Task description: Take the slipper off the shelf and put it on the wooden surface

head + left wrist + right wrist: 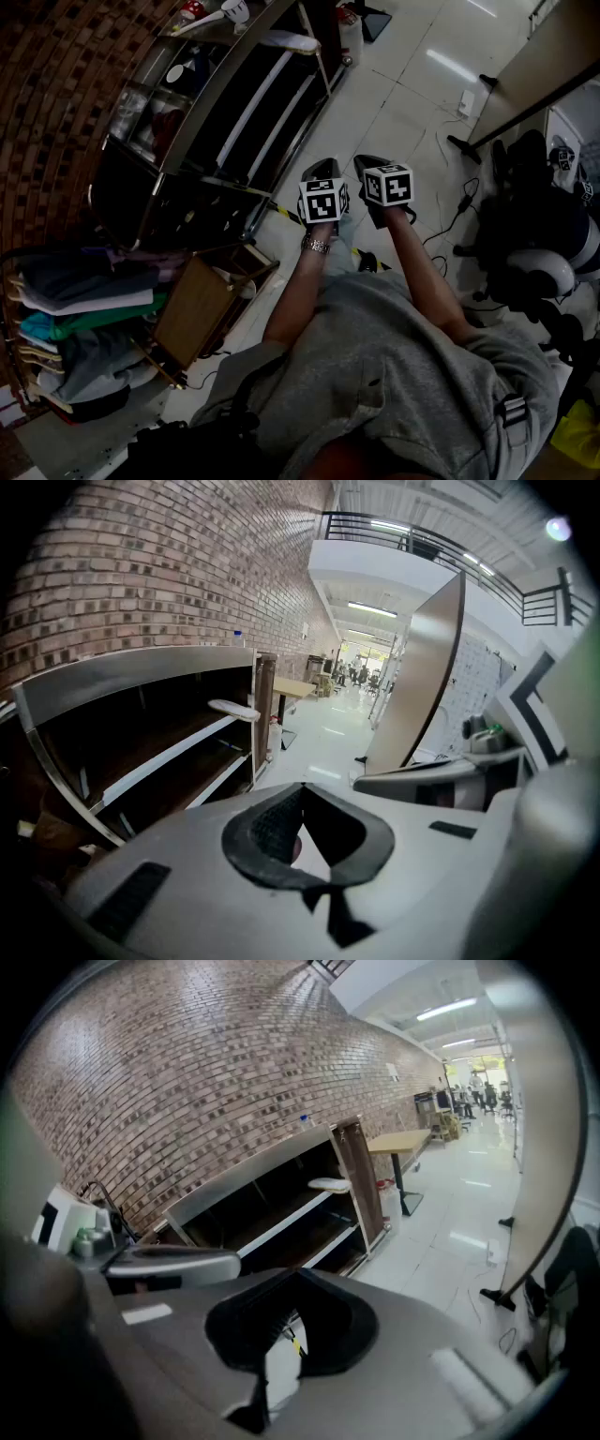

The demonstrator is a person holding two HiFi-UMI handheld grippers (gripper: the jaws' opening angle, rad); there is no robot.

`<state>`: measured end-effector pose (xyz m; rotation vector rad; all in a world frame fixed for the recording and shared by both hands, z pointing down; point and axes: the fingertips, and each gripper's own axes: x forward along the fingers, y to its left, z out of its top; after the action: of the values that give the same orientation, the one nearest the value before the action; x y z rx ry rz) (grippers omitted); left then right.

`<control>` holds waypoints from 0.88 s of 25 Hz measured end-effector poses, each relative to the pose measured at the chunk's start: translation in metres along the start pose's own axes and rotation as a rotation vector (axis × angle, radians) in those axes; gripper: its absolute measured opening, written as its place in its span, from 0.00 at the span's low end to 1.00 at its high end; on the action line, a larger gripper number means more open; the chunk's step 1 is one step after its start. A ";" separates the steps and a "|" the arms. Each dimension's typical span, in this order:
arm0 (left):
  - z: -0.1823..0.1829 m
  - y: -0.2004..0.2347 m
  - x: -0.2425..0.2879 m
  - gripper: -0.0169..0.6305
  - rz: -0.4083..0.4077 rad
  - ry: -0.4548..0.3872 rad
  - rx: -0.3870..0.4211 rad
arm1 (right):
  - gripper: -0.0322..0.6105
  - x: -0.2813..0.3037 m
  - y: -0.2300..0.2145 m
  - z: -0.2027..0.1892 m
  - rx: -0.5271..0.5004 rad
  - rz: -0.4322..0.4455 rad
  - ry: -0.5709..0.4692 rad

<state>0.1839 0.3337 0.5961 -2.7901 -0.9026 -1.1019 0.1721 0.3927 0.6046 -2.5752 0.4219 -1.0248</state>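
A pale slipper (232,708) lies at the near end of a dark metal shelf's (141,761) upper board. It also shows in the right gripper view as the slipper (328,1184) and in the head view as the slipper (291,40). My left gripper (322,172) and right gripper (367,164) are held side by side in the air over the tiled floor, well short of the shelf (216,112). The left gripper (302,787) and the right gripper (295,1274) both stand shut with nothing in them. A wooden table (403,1141) stands beyond the shelf.
A brick wall (187,1082) runs behind the shelf. A wooden box (202,305) and a rack of folded clothes (75,319) stand at the near left. Office chairs (534,244) and a cable (459,211) are on the right. A tall board (422,677) stands on the floor.
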 end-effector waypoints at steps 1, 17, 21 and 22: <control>0.009 0.010 0.014 0.03 -0.004 0.000 -0.005 | 0.05 0.016 0.000 0.008 -0.020 0.005 0.017; 0.181 0.128 0.167 0.03 -0.043 -0.011 -0.045 | 0.05 0.187 -0.018 0.212 -0.012 0.014 -0.009; 0.199 0.154 0.189 0.03 0.001 -0.009 -0.097 | 0.05 0.219 -0.030 0.236 -0.030 0.041 -0.003; 0.203 0.159 0.191 0.03 0.009 -0.009 -0.109 | 0.05 0.226 -0.034 0.241 -0.035 0.046 -0.005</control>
<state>0.5050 0.3412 0.5946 -2.8850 -0.8548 -1.1730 0.5030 0.3826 0.5899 -2.5853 0.4992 -1.0042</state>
